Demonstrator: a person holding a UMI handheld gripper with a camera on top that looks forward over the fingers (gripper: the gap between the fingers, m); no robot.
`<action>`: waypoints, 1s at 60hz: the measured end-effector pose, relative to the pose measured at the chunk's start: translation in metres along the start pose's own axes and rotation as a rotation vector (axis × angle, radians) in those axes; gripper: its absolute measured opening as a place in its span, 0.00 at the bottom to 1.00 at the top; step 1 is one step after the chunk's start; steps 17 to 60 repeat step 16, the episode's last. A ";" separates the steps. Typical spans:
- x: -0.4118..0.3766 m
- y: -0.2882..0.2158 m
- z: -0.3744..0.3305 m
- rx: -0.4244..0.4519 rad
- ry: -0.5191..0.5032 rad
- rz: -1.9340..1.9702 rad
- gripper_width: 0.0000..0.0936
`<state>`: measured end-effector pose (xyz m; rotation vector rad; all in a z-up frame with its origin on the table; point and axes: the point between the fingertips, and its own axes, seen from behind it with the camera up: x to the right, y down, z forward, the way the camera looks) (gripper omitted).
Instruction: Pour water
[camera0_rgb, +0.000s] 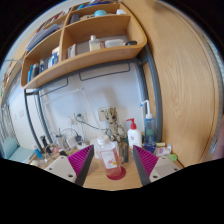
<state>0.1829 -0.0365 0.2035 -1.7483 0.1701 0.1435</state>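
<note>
At the bottom centre of the frame, the gripper stands with fingers apart, and a clear upright cup with reddish base stands between them, unclamped.

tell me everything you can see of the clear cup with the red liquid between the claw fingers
The clear cup looks like transparent plastic or glass, standing upright on the wooden table. Its lower part holds red or pink liquid; the upper part looks empty. It stands between and just ahead of the claw fingers, whose pink pads flank it with a gap at each side, so nothing grips it. A white-capped bottle stands behind it, apart. Its rim is too small to describe.
</note>
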 end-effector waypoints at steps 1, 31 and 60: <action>-0.002 -0.003 0.000 0.005 -0.002 0.008 0.85; -0.019 -0.030 -0.018 0.051 0.013 0.069 0.85; -0.019 -0.030 -0.018 0.051 0.013 0.069 0.85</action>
